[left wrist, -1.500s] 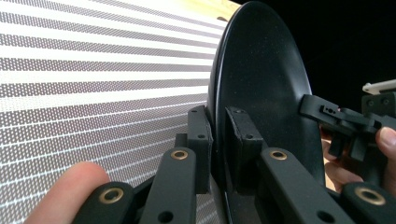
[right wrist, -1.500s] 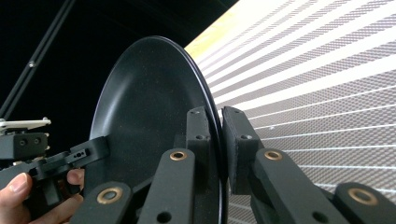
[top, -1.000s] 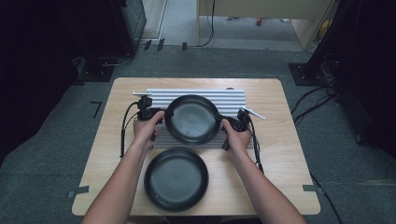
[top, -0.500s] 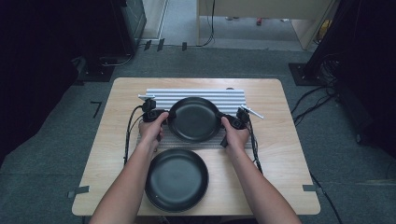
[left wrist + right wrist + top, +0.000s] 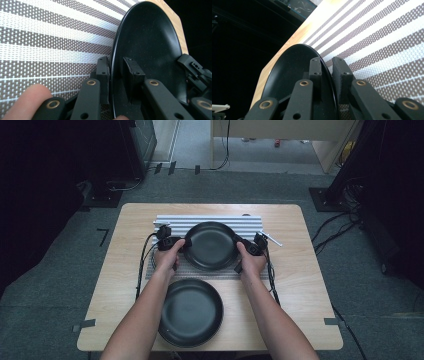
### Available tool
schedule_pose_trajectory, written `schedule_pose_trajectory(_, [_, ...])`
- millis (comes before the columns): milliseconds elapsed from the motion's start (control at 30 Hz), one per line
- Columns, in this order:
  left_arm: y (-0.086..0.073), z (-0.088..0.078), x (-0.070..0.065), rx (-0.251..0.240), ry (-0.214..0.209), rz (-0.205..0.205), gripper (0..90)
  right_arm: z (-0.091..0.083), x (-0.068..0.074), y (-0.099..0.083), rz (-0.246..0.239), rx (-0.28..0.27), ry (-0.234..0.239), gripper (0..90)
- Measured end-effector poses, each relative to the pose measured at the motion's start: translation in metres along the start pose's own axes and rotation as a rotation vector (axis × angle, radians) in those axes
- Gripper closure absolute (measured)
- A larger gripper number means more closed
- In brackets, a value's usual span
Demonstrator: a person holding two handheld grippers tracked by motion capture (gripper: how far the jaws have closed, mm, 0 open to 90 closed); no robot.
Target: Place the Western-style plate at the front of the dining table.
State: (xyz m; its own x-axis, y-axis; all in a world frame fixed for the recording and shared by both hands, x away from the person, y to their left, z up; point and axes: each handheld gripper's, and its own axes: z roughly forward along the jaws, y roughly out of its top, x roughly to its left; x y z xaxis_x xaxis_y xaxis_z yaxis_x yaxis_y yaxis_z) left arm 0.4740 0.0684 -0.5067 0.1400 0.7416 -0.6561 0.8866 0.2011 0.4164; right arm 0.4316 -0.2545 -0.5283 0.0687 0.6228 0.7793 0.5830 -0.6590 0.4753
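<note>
While you carry the upper plate (image 5: 210, 245) level | left tool (image 5: 176, 243), right tool (image 5: 246, 246) clamp opposite rims | striped mat (image 5: 250, 223) directly beneath.

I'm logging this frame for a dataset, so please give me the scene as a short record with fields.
surface: wooden table with a striped placemat
held item: far black plate, over the placemat
left gripper: shut on the far black plate's rim
right gripper: shut on the opposite rim
other item: near black plate, lying on the table
</note>
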Motion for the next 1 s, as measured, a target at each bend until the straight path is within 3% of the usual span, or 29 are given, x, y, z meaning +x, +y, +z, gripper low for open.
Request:
schedule_pose_trajectory(233, [0.000, 0.004, 0.003, -0.007, 0.002, -0.015, 65.3, 0.007, 0.000, -0.001, -0.012, 0.016, -0.017, 77.2])
schedule_pose_trajectory(400, [0.001, 0.004, 0.004, -0.002, -0.070, -0.056, 47.8, 0.008, 0.002, -0.003, -0.014, 0.017, -0.006, 66.6])
schedule_pose_trajectory(567, [0.002, -0.001, 0.001, -0.010, -0.041, 0.010, 43.4, 0.006, 0.006, -0.002, -0.024, -0.012, -0.006, 58.9])
schedule_pose_trajectory(667, [0.003, -0.006, 0.001, -0.006, -0.042, 0.024, 35.2, 0.003, 0.007, 0.000, -0.088, -0.042, -0.030, 56.0])
schedule_pose_trajectory(767, [0.002, -0.012, -0.001, -0.006, -0.004, 0.060, 31.5, 0.001, 0.006, 0.003, -0.115, -0.041, -0.046, 54.7])
schedule_pose_trajectory(833, [0.000, -0.016, -0.001, -0.012, -0.003, 0.057, 30.1, -0.001, 0.007, 0.003, -0.132, -0.035, -0.044, 53.6])
schedule_pose_trajectory(1000, [-0.005, -0.029, -0.003, -0.014, 0.008, 0.072, 20.1, -0.009, 0.012, 0.003, -0.274, -0.004, -0.040, 52.7])
